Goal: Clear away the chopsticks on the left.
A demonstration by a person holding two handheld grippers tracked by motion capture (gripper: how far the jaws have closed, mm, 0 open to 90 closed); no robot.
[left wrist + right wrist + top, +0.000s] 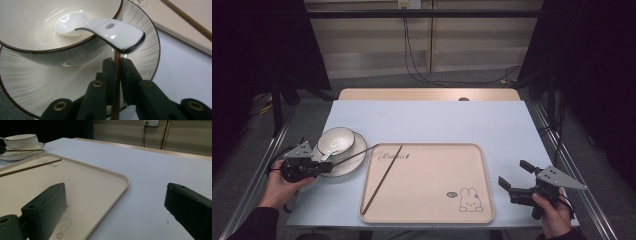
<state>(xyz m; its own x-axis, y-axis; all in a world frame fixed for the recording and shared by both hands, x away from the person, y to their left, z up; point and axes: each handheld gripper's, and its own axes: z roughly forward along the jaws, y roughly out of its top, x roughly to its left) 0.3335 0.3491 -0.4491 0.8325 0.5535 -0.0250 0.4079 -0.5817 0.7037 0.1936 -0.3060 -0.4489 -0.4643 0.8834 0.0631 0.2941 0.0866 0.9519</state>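
My left gripper [327, 166] is at the table's left, shut on a brown chopstick [354, 154] that slants over the plate's rim toward the tray. In the left gripper view the jaws [116, 68] pinch that chopstick [116, 56] just under the handle of a white spoon [117, 35]. The spoon rests in a white bowl [337, 139] standing on a ribbed plate [357, 155]. A second chopstick [383, 179] lies diagonally on the beige tray [427, 200]. My right gripper [515, 174] hovers right of the tray, open and holding nothing [116, 192].
The tray has a rabbit drawing [469, 200] near its front right corner. A light blue table [437, 120] stretches bare behind the tray. Metal frame rails [557, 145] run along both sides, and cables [412, 70] hang at the back.
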